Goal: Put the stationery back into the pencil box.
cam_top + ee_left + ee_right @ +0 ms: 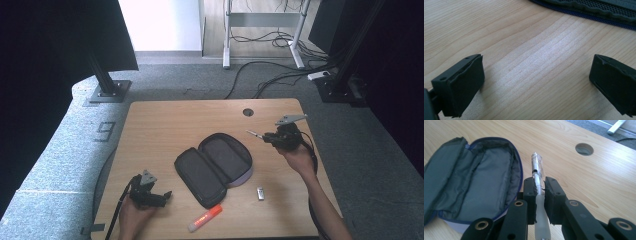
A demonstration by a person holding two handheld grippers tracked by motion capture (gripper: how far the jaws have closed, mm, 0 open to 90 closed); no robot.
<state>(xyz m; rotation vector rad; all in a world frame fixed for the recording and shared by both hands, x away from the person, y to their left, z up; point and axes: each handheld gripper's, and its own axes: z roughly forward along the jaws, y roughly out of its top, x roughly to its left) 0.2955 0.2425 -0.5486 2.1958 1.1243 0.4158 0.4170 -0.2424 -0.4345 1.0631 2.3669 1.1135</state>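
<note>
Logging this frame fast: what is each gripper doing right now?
Left gripper: open, empty, jaws wide apart above the table.
Right gripper: shut on a clear pen.

Clear pen [537,173] beside open grey case [474,177]

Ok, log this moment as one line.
right gripper: shut on clear plastic pen | left gripper: open, empty | open dark fabric pencil case: on table
</note>
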